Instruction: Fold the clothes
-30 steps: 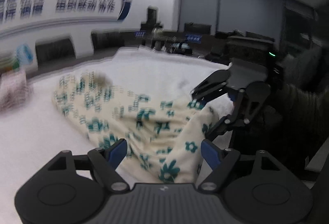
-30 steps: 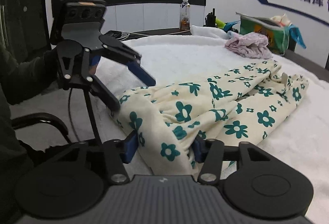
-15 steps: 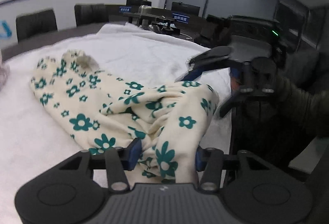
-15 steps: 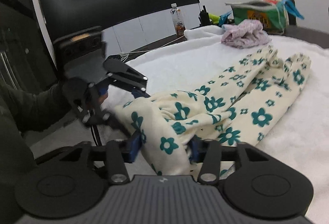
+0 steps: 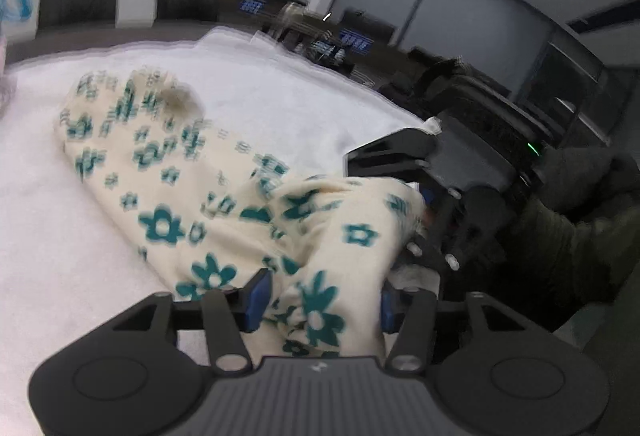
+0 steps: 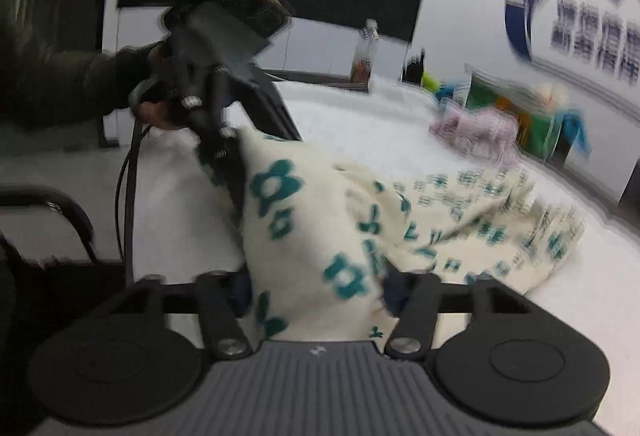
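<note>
A cream garment with teal flowers [image 5: 168,172] lies stretched away from me over the white towel-covered table [image 5: 280,104]. Its near end is raised off the table and bunched between both grippers. My left gripper [image 5: 322,300] is shut on one corner of that end. My right gripper [image 6: 316,288] is shut on the other corner, with the garment [image 6: 460,212] trailing off to the right. Each view shows the other gripper close by: the right gripper [image 5: 416,196] at the cloth's right edge, the left gripper [image 6: 248,144] at its left edge. Both views are motion-blurred.
A pink garment [image 6: 476,132], a green bag [image 6: 520,108] and a bottle [image 6: 366,52] sit at the table's far side. A chair arm [image 6: 52,204] stands off the near edge. The person's dark sleeve [image 5: 580,220] fills the right. Dark chairs [image 5: 76,4] line the wall.
The left gripper, open a second ago, has shut on the garment's near end. Both grippers have lifted that end and drawn closer together; the right stayed shut on the cloth.
</note>
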Tool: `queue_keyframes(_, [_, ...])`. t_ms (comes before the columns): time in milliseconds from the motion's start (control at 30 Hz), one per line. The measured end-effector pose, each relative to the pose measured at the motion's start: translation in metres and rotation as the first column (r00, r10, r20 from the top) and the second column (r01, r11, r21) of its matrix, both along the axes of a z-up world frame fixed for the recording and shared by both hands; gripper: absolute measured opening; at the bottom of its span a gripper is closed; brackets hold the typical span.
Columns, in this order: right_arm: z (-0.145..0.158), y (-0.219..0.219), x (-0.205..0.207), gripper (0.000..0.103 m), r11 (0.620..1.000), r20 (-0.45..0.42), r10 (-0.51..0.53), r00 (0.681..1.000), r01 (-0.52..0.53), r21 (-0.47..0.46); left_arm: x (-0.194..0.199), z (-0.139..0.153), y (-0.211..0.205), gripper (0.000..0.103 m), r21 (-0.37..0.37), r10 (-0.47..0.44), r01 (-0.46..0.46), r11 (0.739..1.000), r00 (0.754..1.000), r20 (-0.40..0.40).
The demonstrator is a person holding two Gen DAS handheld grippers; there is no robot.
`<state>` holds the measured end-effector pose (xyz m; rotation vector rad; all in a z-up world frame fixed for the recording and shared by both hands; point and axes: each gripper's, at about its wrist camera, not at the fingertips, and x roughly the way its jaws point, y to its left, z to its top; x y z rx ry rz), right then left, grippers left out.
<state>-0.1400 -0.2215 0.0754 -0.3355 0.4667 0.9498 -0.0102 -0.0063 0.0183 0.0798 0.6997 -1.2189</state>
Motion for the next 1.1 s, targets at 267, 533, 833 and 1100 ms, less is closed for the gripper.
queue_keyframes(267, [0.014, -0.02, 0.018, 0.04, 0.993, -0.141, 0.015, 0.99, 0.001, 0.116, -0.044, 0.01, -0.011, 0.084, 0.035, -0.009, -0.005, 0.999, 0.92, 0.392])
queue_keyframes(533, [0.02, -0.019, 0.021, 0.036, 0.992, -0.163, 0.017, 0.986, 0.004, 0.128, -0.023, -0.002, -0.02, 0.034, 0.077, -0.042, 0.026, 0.997, 0.975, 0.216])
queue_keyframes(833, [0.025, -0.015, -0.021, 0.032, 0.985, -0.229, 0.149, 0.962, -0.124, 0.119, -0.07, 0.004, -0.004, 0.027, 0.029, -0.261, 0.26, 0.965, 0.964, 0.056])
queue_keyframes(1100, [0.039, -0.014, 0.0, 0.034, 0.949, -0.488, 0.306, 0.817, -0.221, 0.225, -0.003, -0.011, 0.016, 0.038, -0.148, -0.056, 0.026, 0.989, 0.977, -0.204])
